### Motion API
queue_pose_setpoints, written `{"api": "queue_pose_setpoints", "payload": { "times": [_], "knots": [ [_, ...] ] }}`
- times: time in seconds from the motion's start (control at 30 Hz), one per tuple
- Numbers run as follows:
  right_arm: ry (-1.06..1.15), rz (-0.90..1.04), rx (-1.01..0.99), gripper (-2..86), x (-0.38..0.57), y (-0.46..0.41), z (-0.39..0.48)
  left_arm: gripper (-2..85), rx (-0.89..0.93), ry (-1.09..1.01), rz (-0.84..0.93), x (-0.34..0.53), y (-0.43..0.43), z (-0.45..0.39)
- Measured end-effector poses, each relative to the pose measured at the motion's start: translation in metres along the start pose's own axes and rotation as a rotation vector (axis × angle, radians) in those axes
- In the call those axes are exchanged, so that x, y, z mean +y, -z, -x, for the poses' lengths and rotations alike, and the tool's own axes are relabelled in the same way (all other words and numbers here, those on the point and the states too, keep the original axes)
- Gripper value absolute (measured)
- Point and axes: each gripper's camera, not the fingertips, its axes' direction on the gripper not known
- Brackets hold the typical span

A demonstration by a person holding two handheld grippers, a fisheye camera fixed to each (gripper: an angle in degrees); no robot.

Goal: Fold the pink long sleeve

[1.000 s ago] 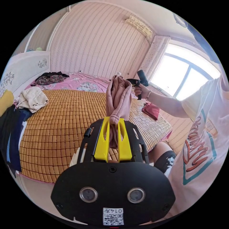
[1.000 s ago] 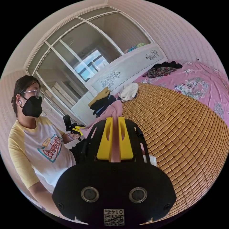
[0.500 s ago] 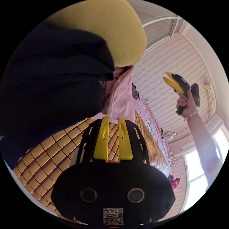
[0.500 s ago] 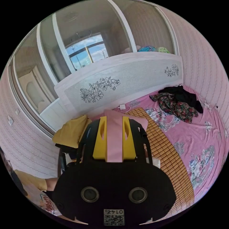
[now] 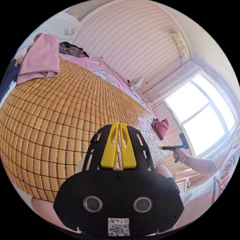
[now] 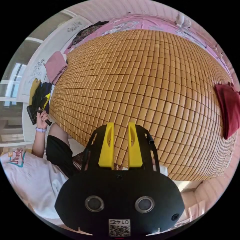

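Observation:
The pink long sleeve [image 5: 40, 58] lies folded at the far corner of the bamboo mat [image 5: 62, 107], by the headboard; in the right gripper view the pink long sleeve [image 6: 56, 66] rests at the mat's upper left edge. My left gripper [image 5: 117, 125] hovers over the mat, jaws closed together with nothing in them. My right gripper [image 6: 120, 124] is open and empty above the mat's near edge. A hand holds the right gripper [image 5: 170, 148] near the window, and another hand holds the left gripper [image 6: 40, 105] beside the bed.
A dark red garment [image 6: 227, 110] lies at the mat's edge, also seen as the red garment [image 5: 160, 127] near the window. A stack of dark and yellow clothes [image 6: 37, 90] sits next to the pink one. A patterned dark heap [image 6: 86, 31] lies on the pink sheet.
The pink long sleeve has been let go and now lies folded at the head of the bed. Both grippers have pulled back from it; the right one has opened.

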Motion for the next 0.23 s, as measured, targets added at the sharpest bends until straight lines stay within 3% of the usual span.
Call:
{"api": "queue_pose_setpoints", "payload": {
  "times": [0.1, 0.23],
  "knots": [
    [-0.218, -0.149, 0.032, 8.5, 0.097, 0.03, -0.054, 1.3, 0.127, -0.174, 0.06, 0.001, -0.048, -0.056],
    [-0.364, -0.301, 0.038, 8.6, 0.178, 0.027, -0.088, 4.8, 0.133, -0.331, 0.198, -0.004, -0.129, -0.122]
  ]
}}
